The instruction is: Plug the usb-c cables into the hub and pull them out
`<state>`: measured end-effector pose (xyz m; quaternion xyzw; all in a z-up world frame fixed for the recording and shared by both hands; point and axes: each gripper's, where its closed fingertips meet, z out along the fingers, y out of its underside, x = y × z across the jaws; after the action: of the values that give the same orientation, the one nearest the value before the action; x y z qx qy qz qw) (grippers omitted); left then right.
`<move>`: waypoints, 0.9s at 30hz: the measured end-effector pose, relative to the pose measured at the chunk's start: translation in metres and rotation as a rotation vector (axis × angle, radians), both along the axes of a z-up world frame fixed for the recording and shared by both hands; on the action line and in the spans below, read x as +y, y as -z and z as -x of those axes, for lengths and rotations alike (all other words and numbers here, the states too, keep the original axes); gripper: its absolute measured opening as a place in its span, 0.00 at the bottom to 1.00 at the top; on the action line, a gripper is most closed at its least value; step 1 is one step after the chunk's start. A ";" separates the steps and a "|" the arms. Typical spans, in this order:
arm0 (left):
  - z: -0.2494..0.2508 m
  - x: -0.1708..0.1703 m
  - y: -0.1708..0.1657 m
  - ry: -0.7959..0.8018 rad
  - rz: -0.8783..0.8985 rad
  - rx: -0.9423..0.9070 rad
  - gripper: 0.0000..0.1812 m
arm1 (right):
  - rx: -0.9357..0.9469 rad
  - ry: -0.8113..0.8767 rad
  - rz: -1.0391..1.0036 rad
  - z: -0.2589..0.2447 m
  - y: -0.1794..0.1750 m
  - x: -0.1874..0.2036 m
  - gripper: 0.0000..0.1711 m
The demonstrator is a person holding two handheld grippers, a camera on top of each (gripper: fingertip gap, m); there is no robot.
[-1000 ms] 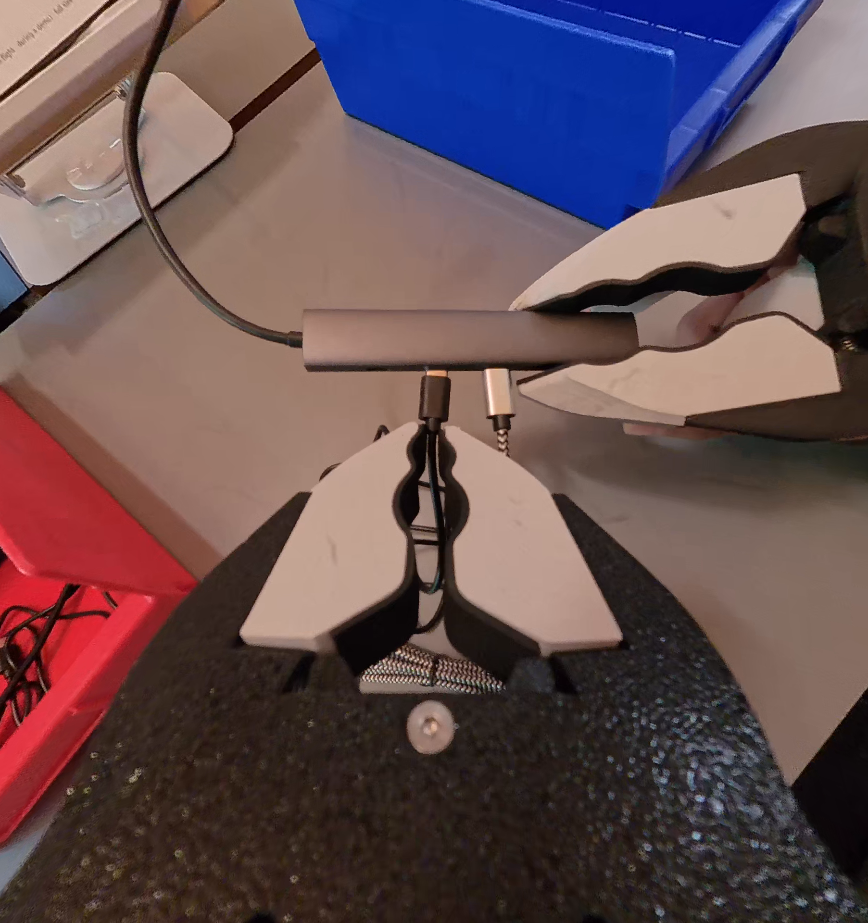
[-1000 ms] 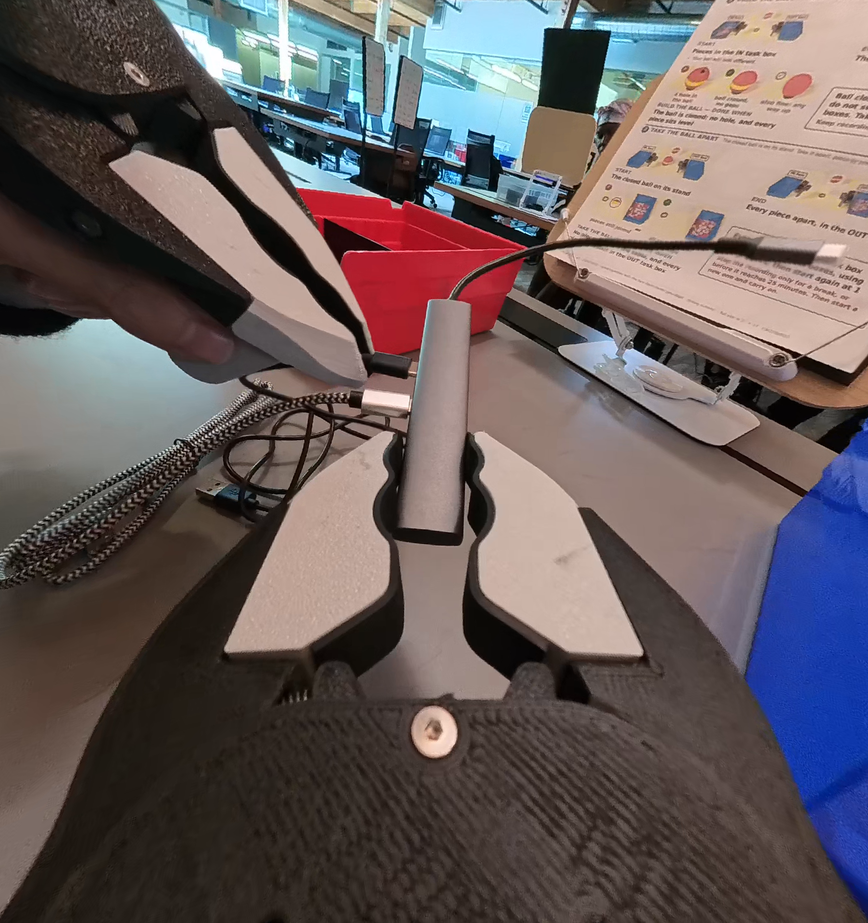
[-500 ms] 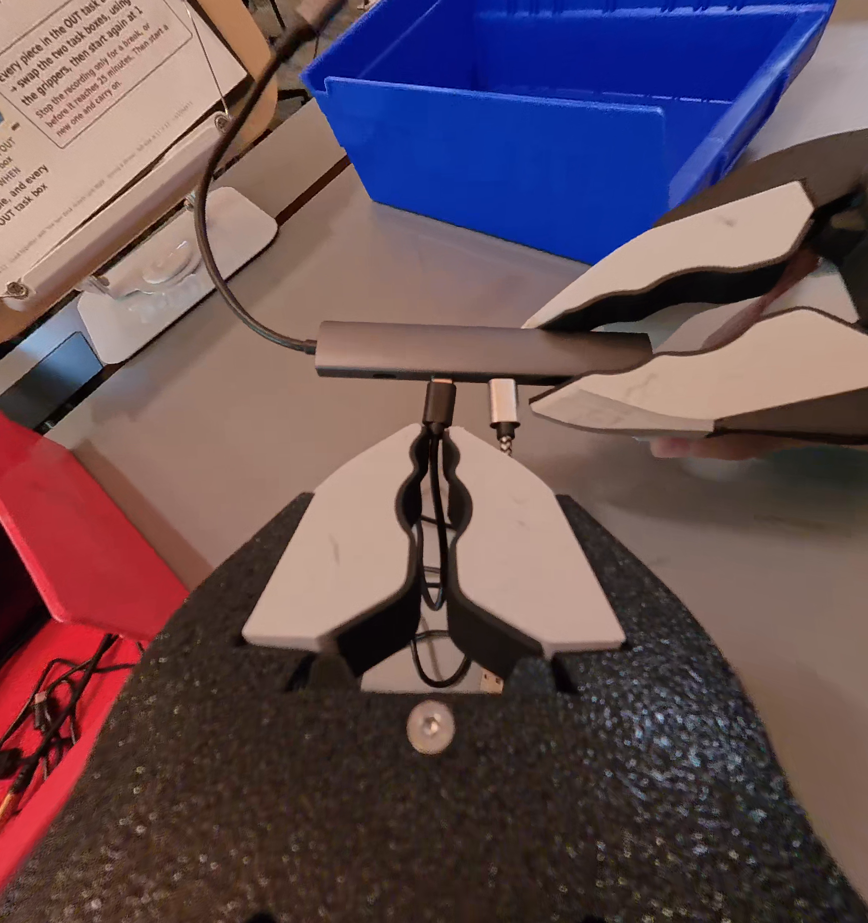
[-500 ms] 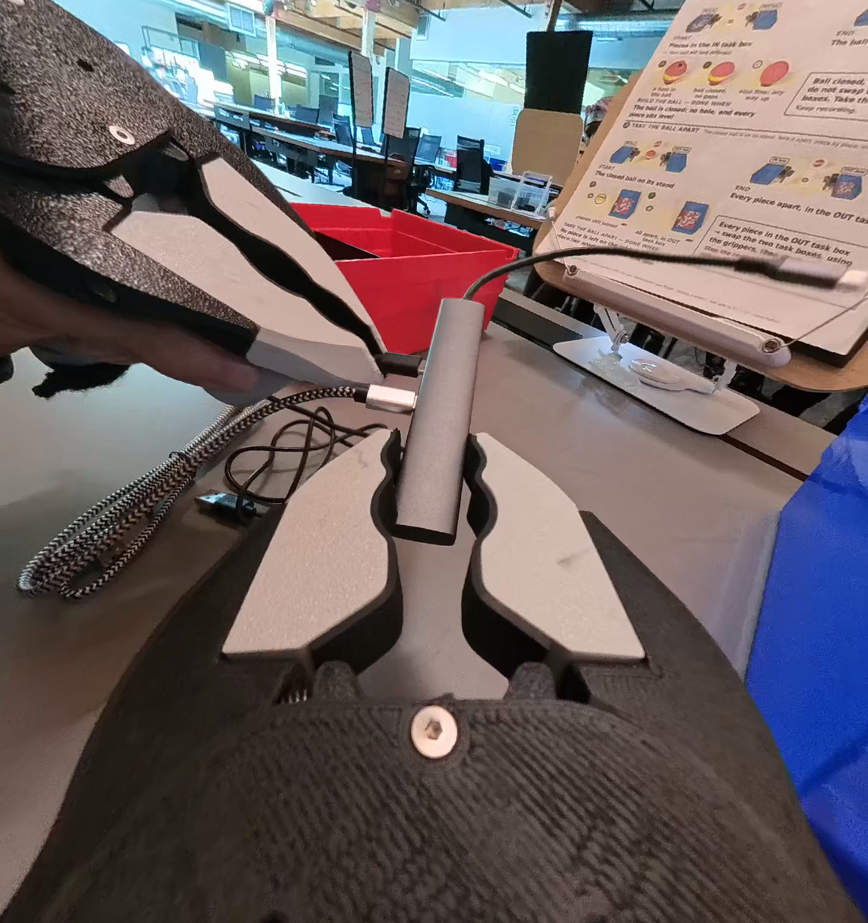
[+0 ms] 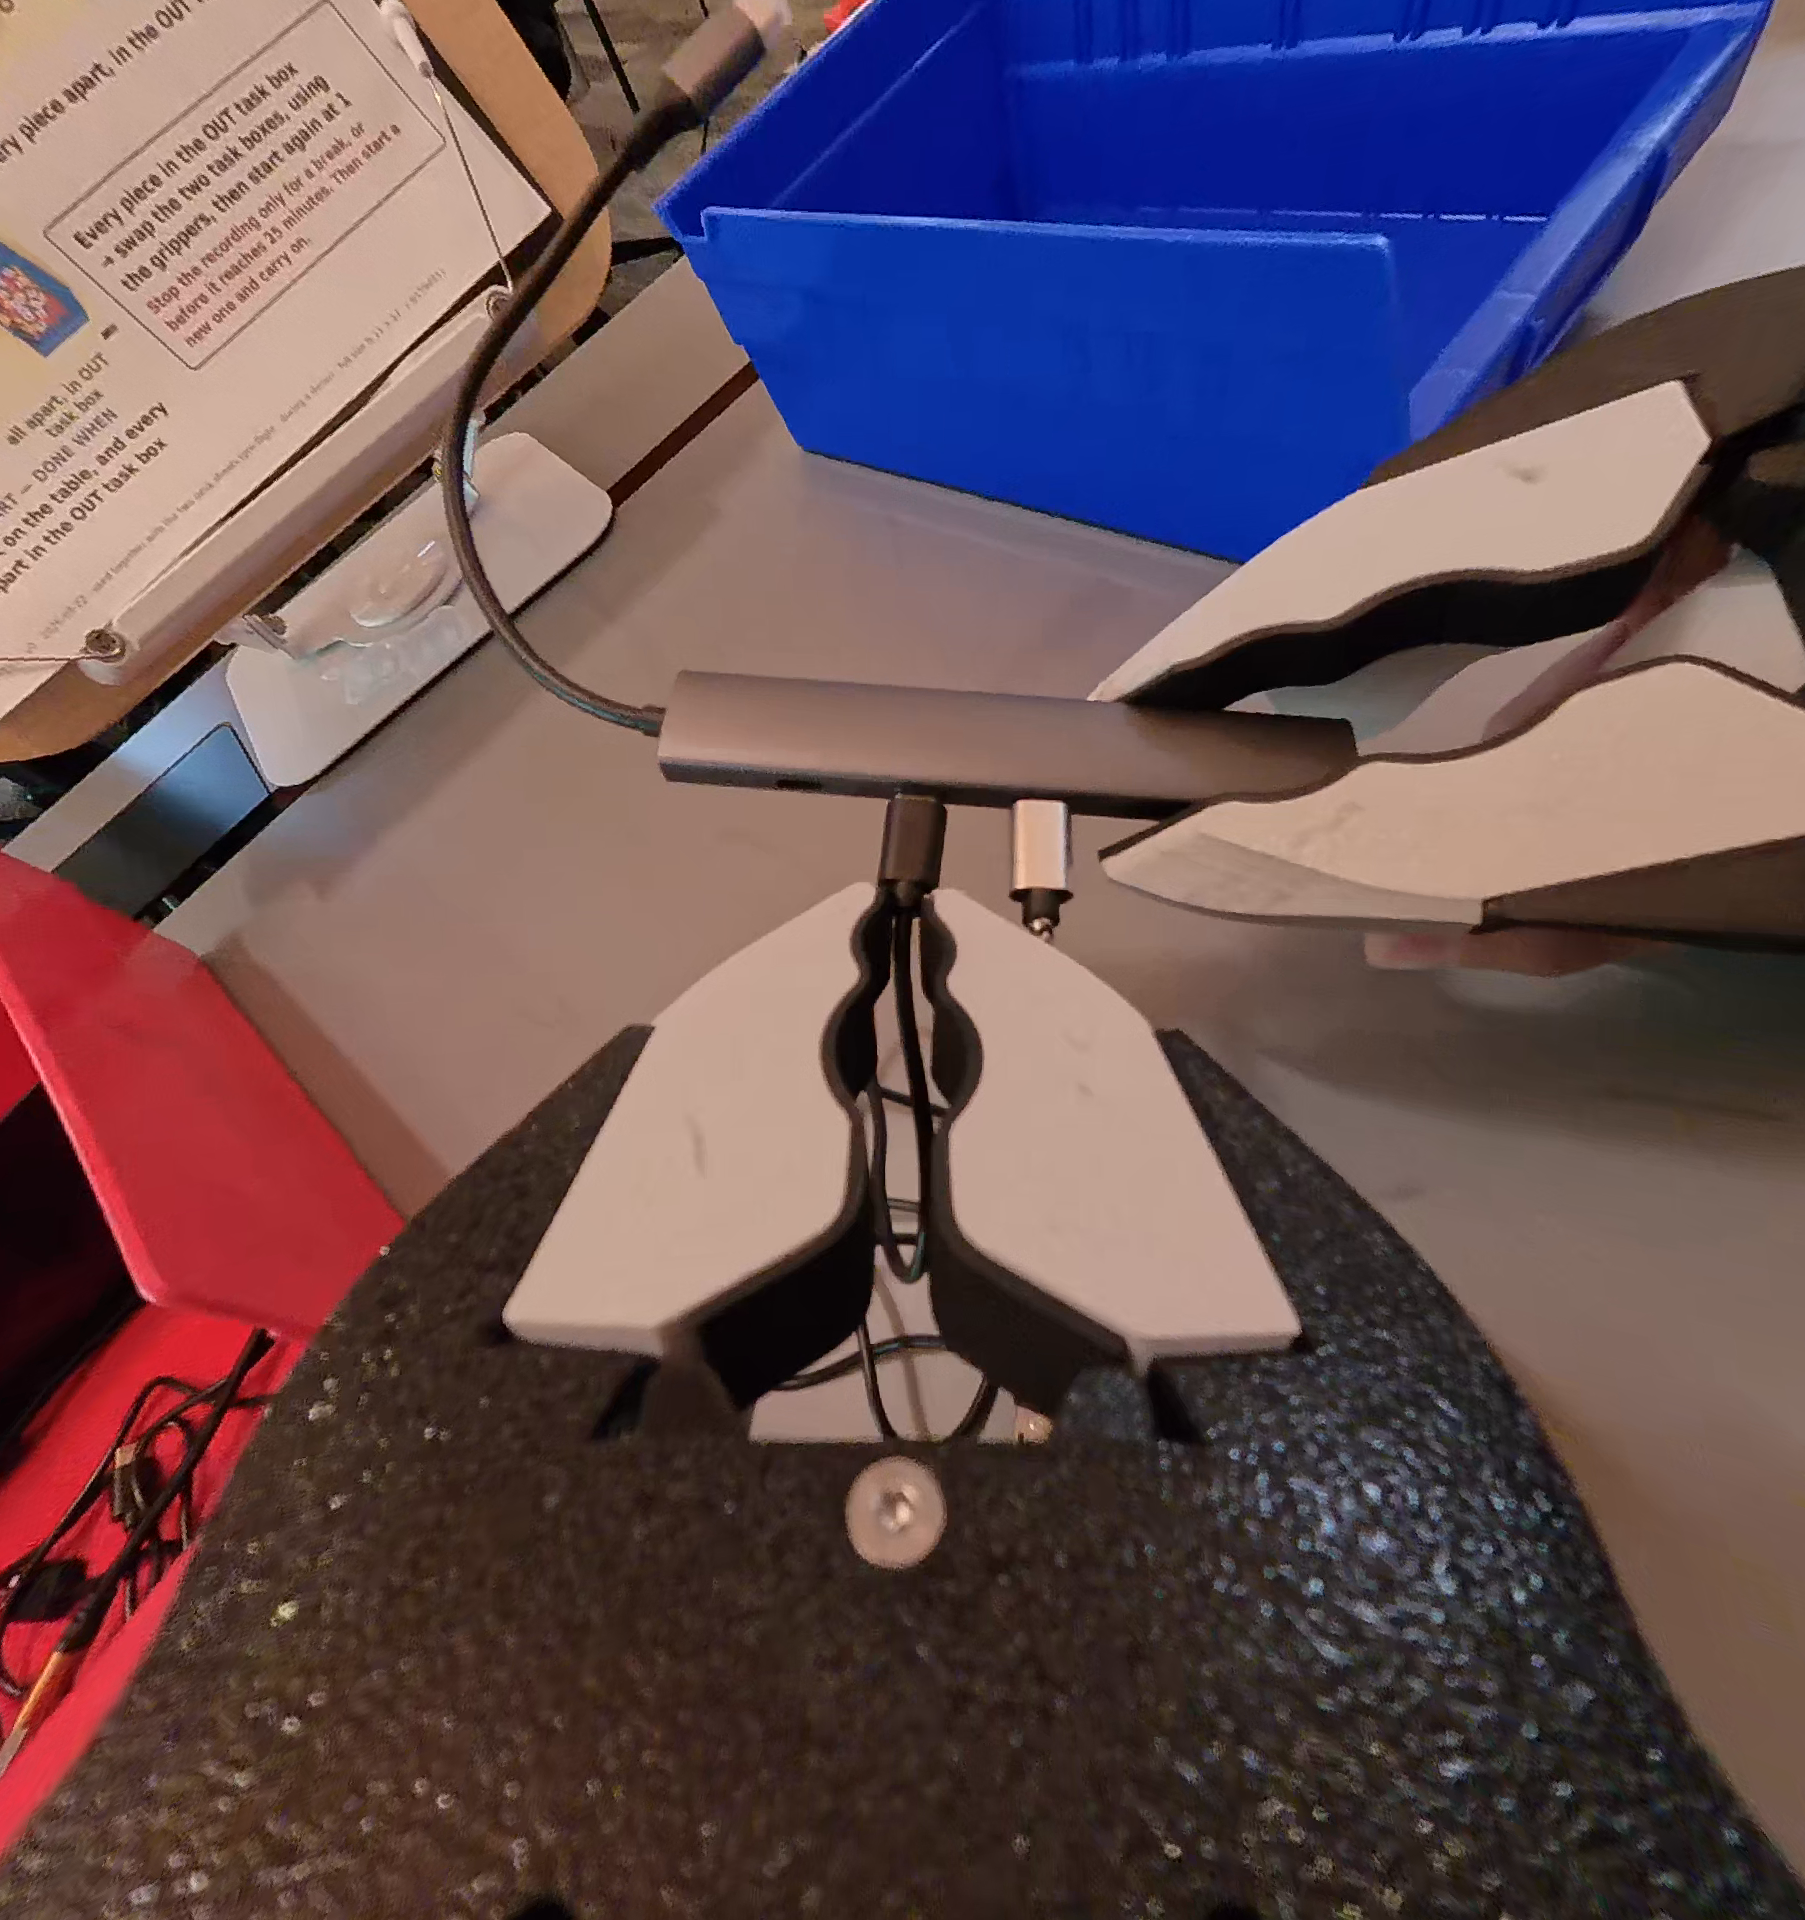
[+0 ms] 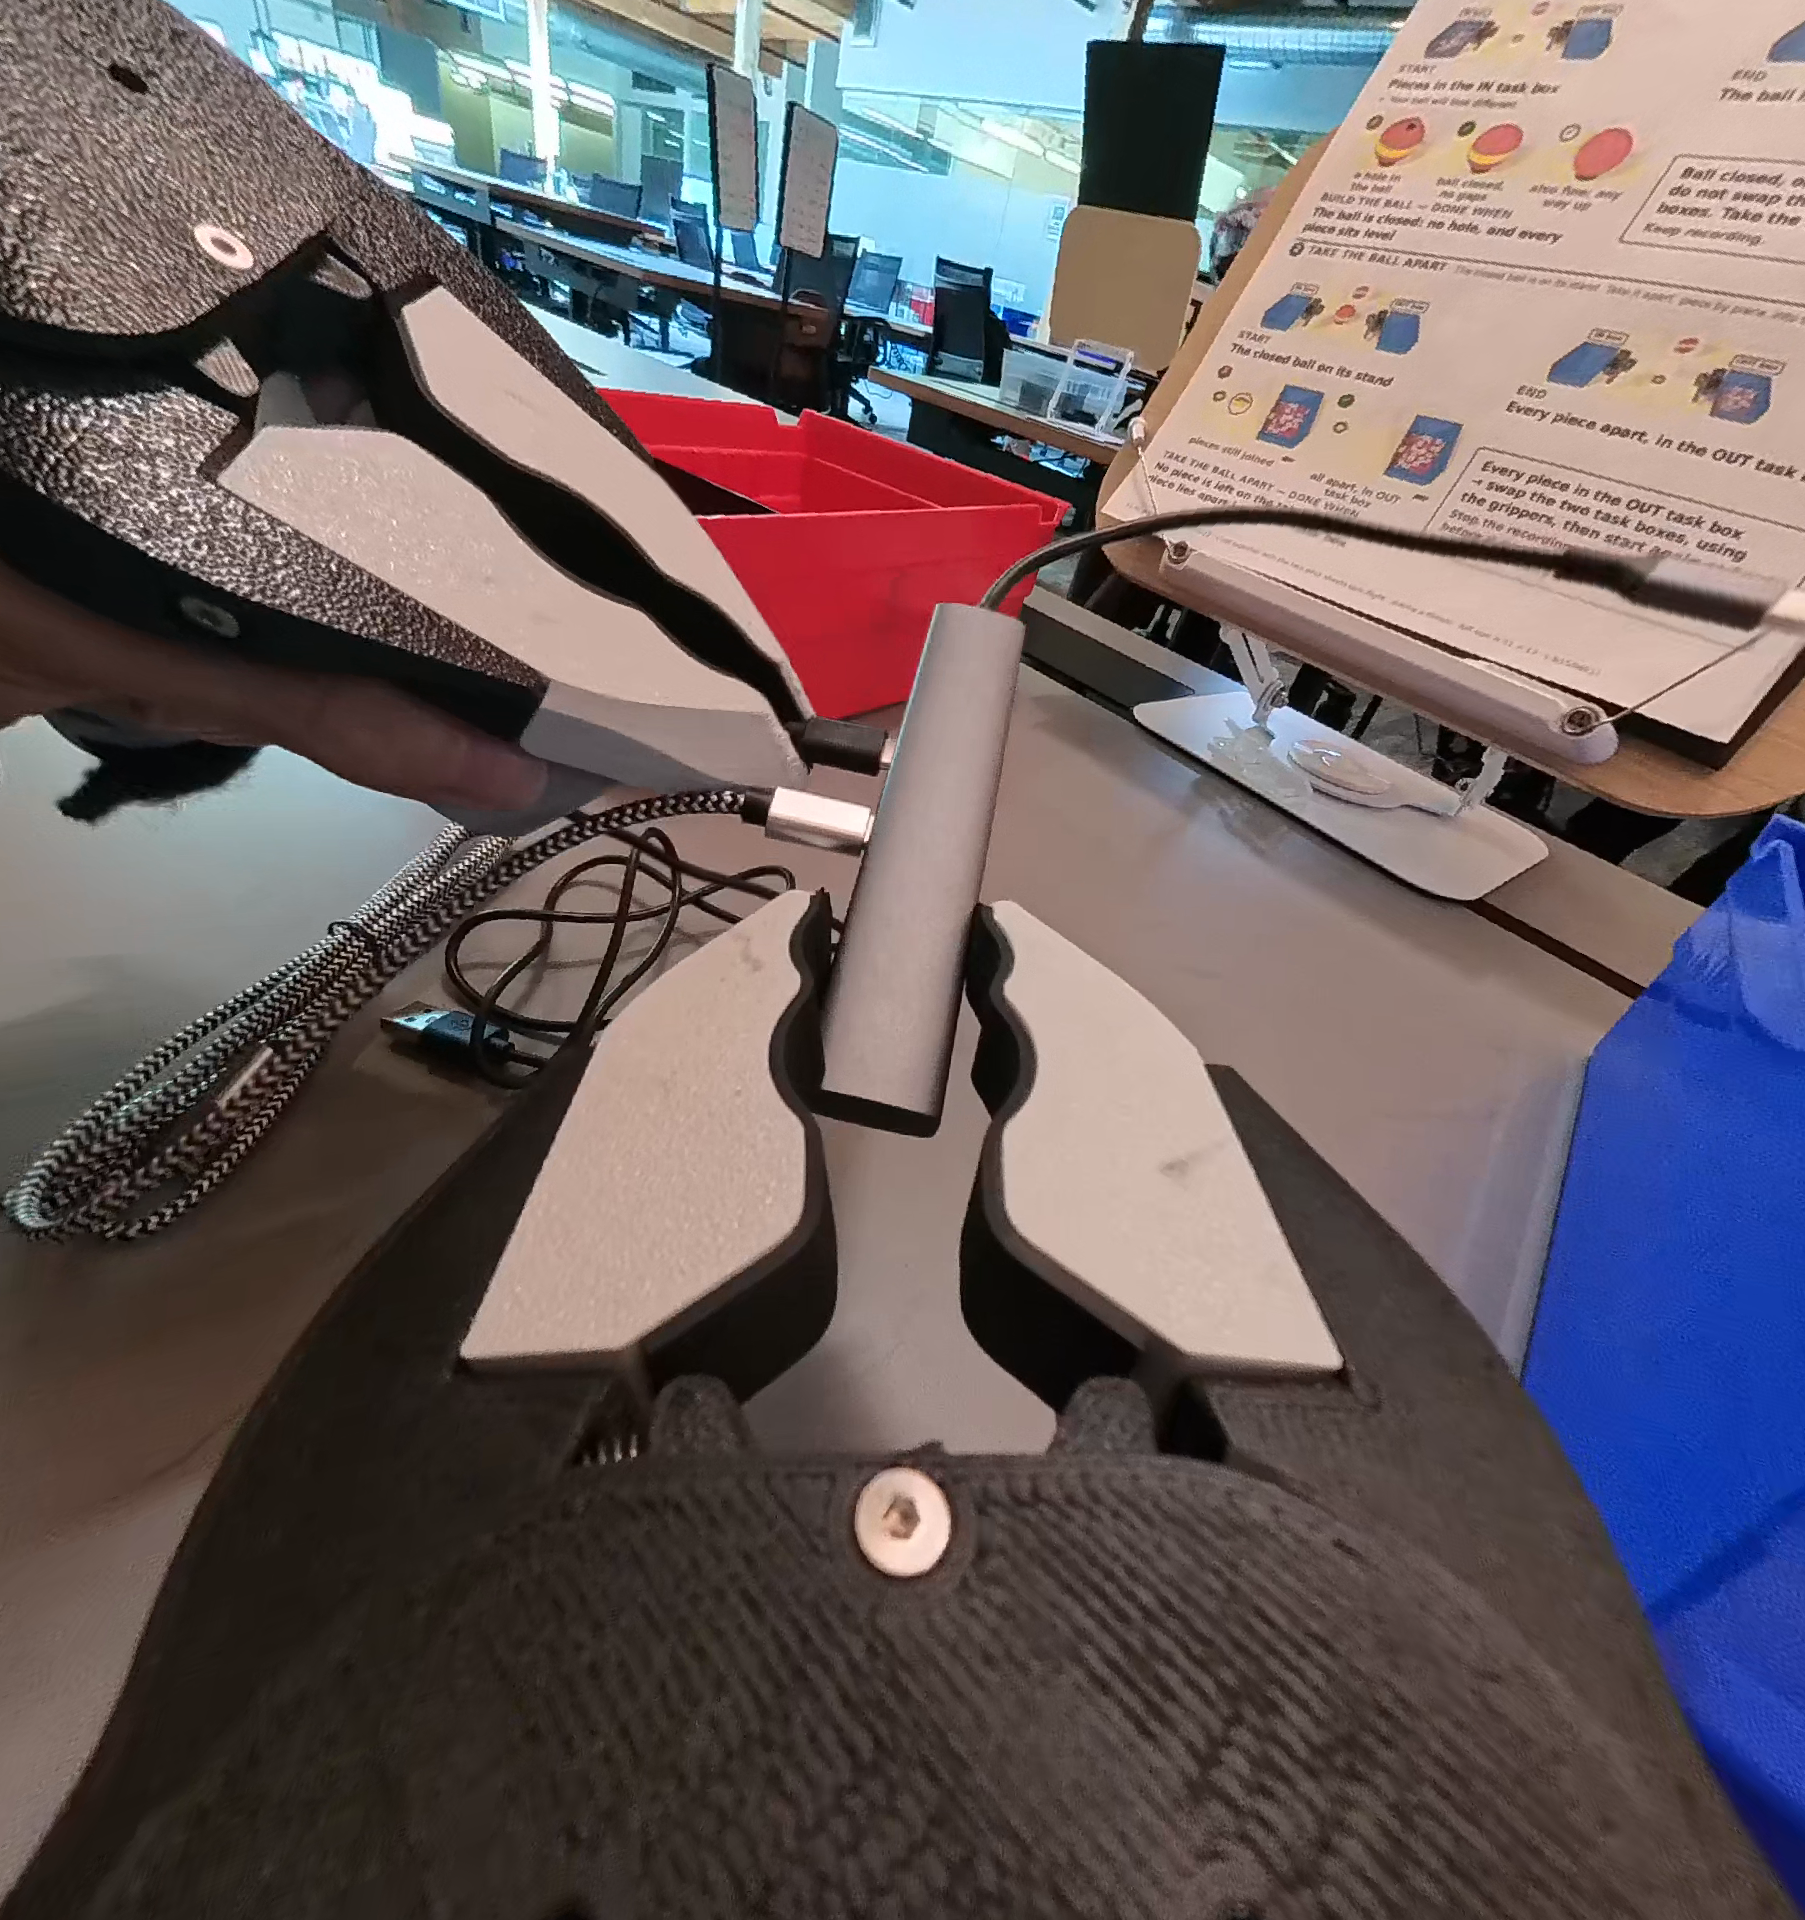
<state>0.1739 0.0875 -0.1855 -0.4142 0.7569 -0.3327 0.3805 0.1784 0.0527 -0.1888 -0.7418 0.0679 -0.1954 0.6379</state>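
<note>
A slim grey hub is held above the table by its right end in my shut right gripper. In the right wrist view the hub stands between that gripper's fingers. A black usb-c plug and a silver plug sit in the hub's near side. My left gripper is shut on the black cable just behind its plug; it also shows in the right wrist view. The silver plug's braided cable and the black cable's loops lie on the table.
A blue bin stands behind the hub and a red bin with loose cables at the left. An instruction sheet on a stand is at the back left. The hub's own lead arcs up toward the sheet. Tip to tip, the grippers are about 4 centimeters apart.
Both grippers and the hub have risen from the table and tilted, so more of the blue bin and the sheet shows. The black plug sits closer against the hub. Both grips are unchanged.
</note>
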 end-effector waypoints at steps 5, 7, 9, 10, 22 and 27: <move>-0.001 -0.001 -0.002 0.006 -0.020 -0.021 0.02 | 0.001 -0.002 0.006 0.000 0.001 0.000 0.15; -0.002 -0.001 -0.002 0.005 -0.016 -0.039 0.02 | 0.005 0.001 0.004 -0.001 0.001 -0.001 0.15; -0.003 -0.003 -0.005 0.014 0.009 -0.057 0.02 | 0.016 -0.006 -0.003 -0.001 0.000 -0.001 0.16; -0.003 -0.003 -0.007 0.021 0.026 -0.072 0.02 | 0.016 -0.007 -0.005 -0.001 0.000 -0.001 0.16; -0.010 -0.019 -0.017 0.003 0.160 -0.189 0.02 | 0.147 -0.017 -0.193 -0.014 -0.017 -0.016 0.14; -0.012 -0.023 -0.016 0.004 0.308 -0.187 0.02 | 0.142 -0.001 -0.253 -0.016 -0.023 -0.020 0.16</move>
<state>0.1855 0.0640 -0.1694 -0.4332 0.6593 -0.4826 0.3806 0.1948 0.0326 -0.1656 -0.6676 0.1367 -0.1319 0.7198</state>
